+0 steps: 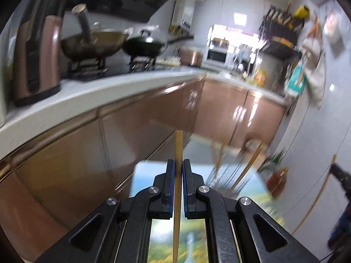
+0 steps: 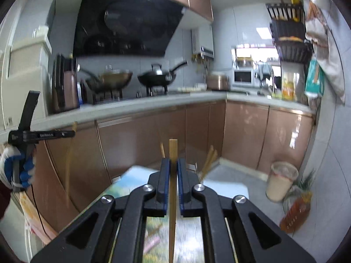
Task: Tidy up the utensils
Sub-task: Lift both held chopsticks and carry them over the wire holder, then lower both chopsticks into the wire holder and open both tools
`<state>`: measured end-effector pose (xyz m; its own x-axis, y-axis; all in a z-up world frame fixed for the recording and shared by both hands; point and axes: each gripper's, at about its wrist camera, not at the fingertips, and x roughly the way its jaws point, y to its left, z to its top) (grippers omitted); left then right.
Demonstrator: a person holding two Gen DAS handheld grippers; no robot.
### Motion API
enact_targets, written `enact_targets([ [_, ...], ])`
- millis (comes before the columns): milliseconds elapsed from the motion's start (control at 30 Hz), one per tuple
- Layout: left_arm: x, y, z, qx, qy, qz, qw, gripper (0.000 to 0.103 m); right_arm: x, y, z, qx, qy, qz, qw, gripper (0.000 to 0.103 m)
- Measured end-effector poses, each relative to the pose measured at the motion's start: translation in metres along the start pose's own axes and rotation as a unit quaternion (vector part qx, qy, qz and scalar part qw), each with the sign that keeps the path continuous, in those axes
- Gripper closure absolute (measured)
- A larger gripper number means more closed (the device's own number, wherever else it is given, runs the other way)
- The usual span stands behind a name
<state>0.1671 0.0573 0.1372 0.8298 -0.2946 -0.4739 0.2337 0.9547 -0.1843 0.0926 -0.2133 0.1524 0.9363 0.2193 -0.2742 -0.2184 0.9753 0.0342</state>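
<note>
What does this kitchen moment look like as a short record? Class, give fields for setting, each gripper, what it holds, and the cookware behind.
setting: kitchen with a white counter over brown cabinets
left gripper: fingers shut on a chopstick
right gripper: fingers shut on a second chopstick
stove: bronze wok and black pan, side by side
more utensils: blurred chopsticks beyond the right gripper
</note>
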Motion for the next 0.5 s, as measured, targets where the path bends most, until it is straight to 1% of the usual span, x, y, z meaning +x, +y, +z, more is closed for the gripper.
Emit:
enact_targets([
  [133,0.019,-0.022,0.031,-0.027,-0.052,-0.04,0.9975,0.096,0.027,0.0,0.03,-0.001,-0.041,0.011,0.999,0.097],
  [267,0.053,-0.043,0.054,-0.048,-0.098,-0.072,0.9915,0.096,0.065,-0.005,0.049,0.008,-0.075,0.023,0.997,0.097],
  [367,0.075,-0.061,0.06,-0.054,-0.125,-0.081,0.9873,0.096,0.091,-0.009,0.055,0.007,-0.088,0.026,0.996,0.097],
  [400,0.088,-0.067,0.061,-0.056,-0.136,-0.083,0.9856,0.096,0.101,-0.011,0.055,0.004,-0.092,0.022,0.995,0.097],
  [500,0.12,-0.08,0.059,-0.061,-0.151,-0.08,0.9834,0.096,0.132,-0.022,0.047,0.004,-0.101,0.016,0.995,0.097],
])
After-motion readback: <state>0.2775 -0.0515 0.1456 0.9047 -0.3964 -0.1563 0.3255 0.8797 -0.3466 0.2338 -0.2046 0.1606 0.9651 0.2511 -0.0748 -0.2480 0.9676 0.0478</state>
